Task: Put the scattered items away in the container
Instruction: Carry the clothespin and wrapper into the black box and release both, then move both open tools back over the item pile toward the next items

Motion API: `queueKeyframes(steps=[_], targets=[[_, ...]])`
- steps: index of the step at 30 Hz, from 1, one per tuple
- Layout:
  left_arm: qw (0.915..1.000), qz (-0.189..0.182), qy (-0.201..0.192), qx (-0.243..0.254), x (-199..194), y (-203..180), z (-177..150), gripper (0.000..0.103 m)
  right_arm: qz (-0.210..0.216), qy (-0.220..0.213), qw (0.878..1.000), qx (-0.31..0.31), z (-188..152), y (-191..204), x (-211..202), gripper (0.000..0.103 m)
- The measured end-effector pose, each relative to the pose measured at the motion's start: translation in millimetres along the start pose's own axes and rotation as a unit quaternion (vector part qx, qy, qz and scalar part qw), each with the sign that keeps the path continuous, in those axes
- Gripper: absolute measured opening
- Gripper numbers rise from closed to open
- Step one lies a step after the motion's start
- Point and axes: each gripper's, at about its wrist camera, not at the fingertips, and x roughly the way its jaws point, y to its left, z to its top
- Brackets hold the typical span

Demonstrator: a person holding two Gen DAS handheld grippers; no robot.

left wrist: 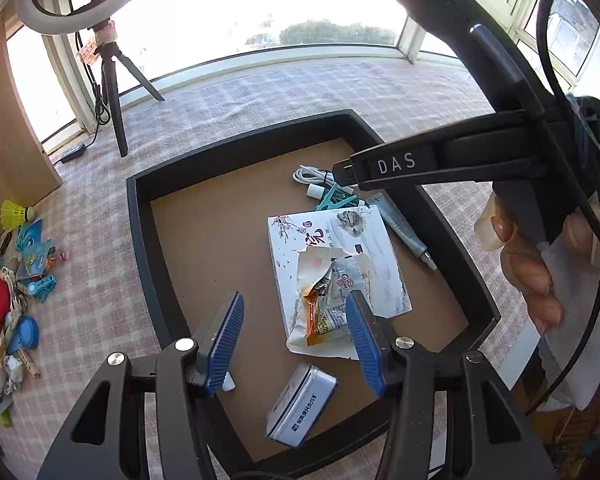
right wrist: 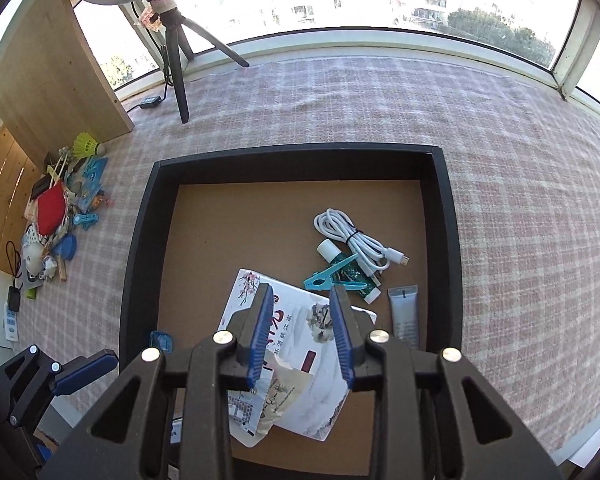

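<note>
Tools both hang over the black tray (right wrist: 138, 248) as I see it, each with its jaws parted and gripping nothing. My left tool (left wrist: 296, 344) hovers above the torn white packet (left wrist: 340, 256), snack sachets (left wrist: 324, 312) spilling from its tear; a small tin (left wrist: 302, 404) lies just below. My right tool (right wrist: 302, 336) sits over the same packet. Also in the tray are a white cable (right wrist: 352, 236), a teal clothes peg (right wrist: 328, 274) and a grey tube (right wrist: 405, 314). Scattered items (right wrist: 60, 216) wait in a heap on the checked table (right wrist: 520, 200), well left of the tray
</note>
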Motion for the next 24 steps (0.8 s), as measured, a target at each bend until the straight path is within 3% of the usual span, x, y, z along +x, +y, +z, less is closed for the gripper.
queueKeyframes(steps=[5,11,17,24], targets=[[0.9994,0.017,-0.004,-0.031,-6.5,27.7,-12.5,0.050,0.013,0.006,1.000,-0.022,-0.4,23.5,1.9,0.029],[0.9944,0.055,-0.011,-0.089,-21.5,89.9,-32.6,0.050,0.030,0.008,0.997,-0.071,4.9,77.6,2.2,0.029],[0.9837,0.101,-0.008,-0.148,-36.9,169.9,-60.6,0.051,0.052,0.011,0.991,-0.127,11.8,147.4,10.7,0.029],[0.9657,0.158,0.008,-0.206,-52.8,269.4,-103.3,0.052,0.075,0.027,0.980,-0.184,19.5,230.3,34.9,0.029]])
